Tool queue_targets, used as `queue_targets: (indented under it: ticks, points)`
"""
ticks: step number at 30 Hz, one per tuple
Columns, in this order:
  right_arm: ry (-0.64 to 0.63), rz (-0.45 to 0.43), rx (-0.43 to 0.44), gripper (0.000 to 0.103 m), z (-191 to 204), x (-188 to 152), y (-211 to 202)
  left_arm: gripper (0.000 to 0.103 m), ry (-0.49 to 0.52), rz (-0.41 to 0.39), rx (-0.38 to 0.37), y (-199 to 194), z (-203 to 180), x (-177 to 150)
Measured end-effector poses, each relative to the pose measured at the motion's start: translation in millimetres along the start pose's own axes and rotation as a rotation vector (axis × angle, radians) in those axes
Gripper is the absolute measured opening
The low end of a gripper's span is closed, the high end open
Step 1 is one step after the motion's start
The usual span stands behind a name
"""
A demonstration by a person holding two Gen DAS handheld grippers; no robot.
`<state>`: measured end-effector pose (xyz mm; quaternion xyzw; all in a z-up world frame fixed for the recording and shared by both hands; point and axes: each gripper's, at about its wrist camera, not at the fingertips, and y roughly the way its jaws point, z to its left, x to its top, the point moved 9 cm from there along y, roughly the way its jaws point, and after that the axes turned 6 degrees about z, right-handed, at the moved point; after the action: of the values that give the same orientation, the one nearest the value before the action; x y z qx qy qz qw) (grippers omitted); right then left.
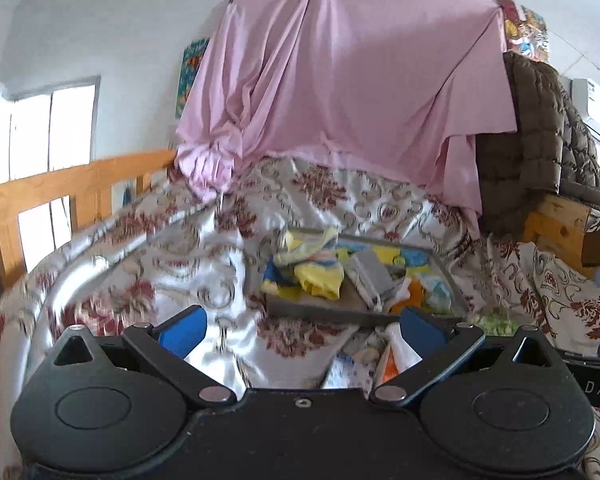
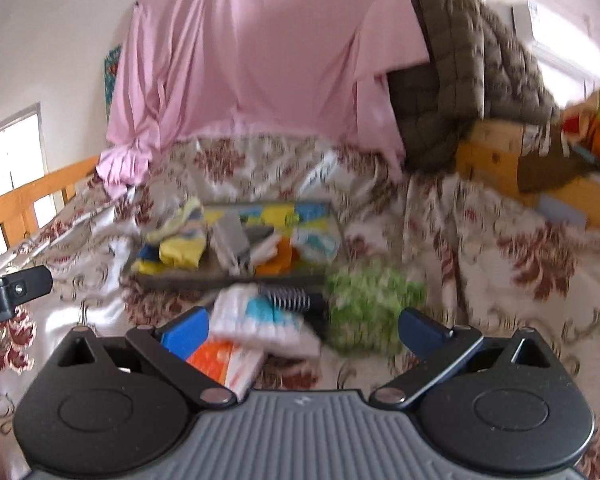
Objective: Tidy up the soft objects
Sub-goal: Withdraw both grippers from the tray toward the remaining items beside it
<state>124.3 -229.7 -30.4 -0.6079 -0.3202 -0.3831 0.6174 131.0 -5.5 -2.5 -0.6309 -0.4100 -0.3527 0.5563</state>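
Observation:
A grey tray (image 1: 324, 312) (image 2: 220, 278) lies on the floral bedspread and holds several folded cloths: yellow (image 1: 320, 276) (image 2: 180, 254), grey (image 1: 370, 276) (image 2: 230, 236), orange (image 2: 278, 260) and pale blue (image 2: 316, 242). In front of the tray lie a white-and-blue cloth (image 2: 260, 320), an orange-and-white cloth (image 2: 228, 362), a black-and-white striped piece (image 2: 288, 298) and a fuzzy green cloth (image 2: 368, 308). My left gripper (image 1: 302, 328) is open over bare bedspread, short of the tray. My right gripper (image 2: 302, 328) is open above the loose cloths, holding nothing.
A pink sheet (image 1: 340, 72) hangs on the back wall. A brown quilted jacket (image 1: 540, 128) drapes over wooden crates (image 2: 496, 148) at right. A wooden bed rail (image 1: 60, 188) and window run along the left. The left gripper's edge (image 2: 12, 292) shows in the right view.

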Motion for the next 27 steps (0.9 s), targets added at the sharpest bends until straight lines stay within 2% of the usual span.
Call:
queue_targets:
  ticks: [4,11,21,27]
  points:
    - [0.048,0.078,0.022,0.103,-9.3,-8.8,7.8,0.102,-0.021,0.045,-0.026,4.6,-1.1,-7.1]
    - [0.105,0.174,0.132,0.103,-24.3,-2.5,29.2,0.102,0.06,0.084,-0.059,19.2,-13.9,-13.0]
    - [-0.048,0.222,0.201,0.103,-13.1,10.1,67.6,0.102,0.102,0.18,-0.095,64.9,-22.8,-23.8]
    - [0.002,0.262,0.296,0.103,-20.5,17.9,88.7,0.102,0.16,0.211,-0.192,88.5,-41.5,-27.2]
